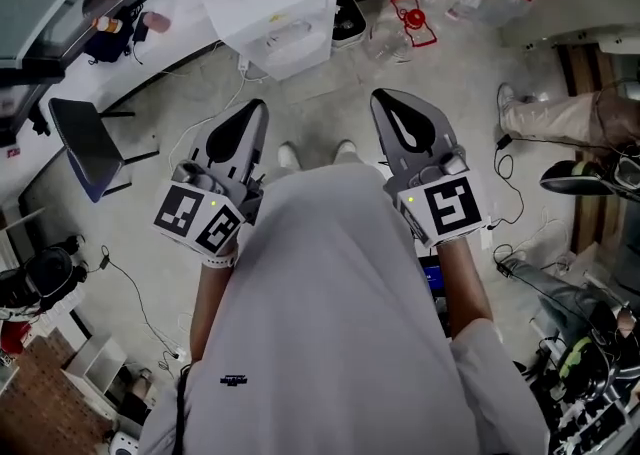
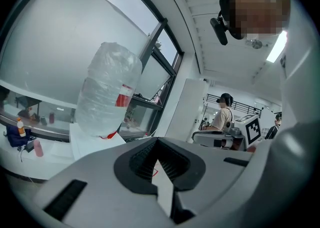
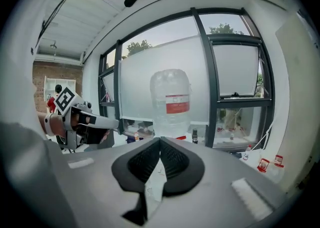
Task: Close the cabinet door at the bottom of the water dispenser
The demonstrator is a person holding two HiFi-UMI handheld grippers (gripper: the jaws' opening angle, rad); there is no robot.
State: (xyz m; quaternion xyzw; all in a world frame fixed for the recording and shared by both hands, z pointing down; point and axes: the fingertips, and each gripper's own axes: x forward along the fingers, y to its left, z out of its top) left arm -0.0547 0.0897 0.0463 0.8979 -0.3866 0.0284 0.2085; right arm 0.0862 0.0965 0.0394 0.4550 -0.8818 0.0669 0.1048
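Note:
The white water dispenser point(image 1: 275, 13) stands straight ahead, with a clear bottle point(image 2: 107, 91) upside down on top; that bottle point(image 3: 171, 101) carries a red label. The dispenser's lower cabinet door is hidden from above and lies below both gripper views. My left gripper point(image 1: 255, 108) and right gripper point(image 1: 385, 98) are held side by side in front of my chest, a step short of the dispenser. Both point toward it. The left gripper point(image 2: 157, 142) is shut with nothing between its pads, and so is the right gripper point(image 3: 160, 141). Neither touches the dispenser.
A black chair point(image 1: 85, 143) stands at the left. Several empty bottles with red handles point(image 1: 420, 13) lie at the back right. A seated person's legs point(image 1: 560, 118) are at the right, with cables on the floor nearby. Another person point(image 2: 222, 117) stands in the far background.

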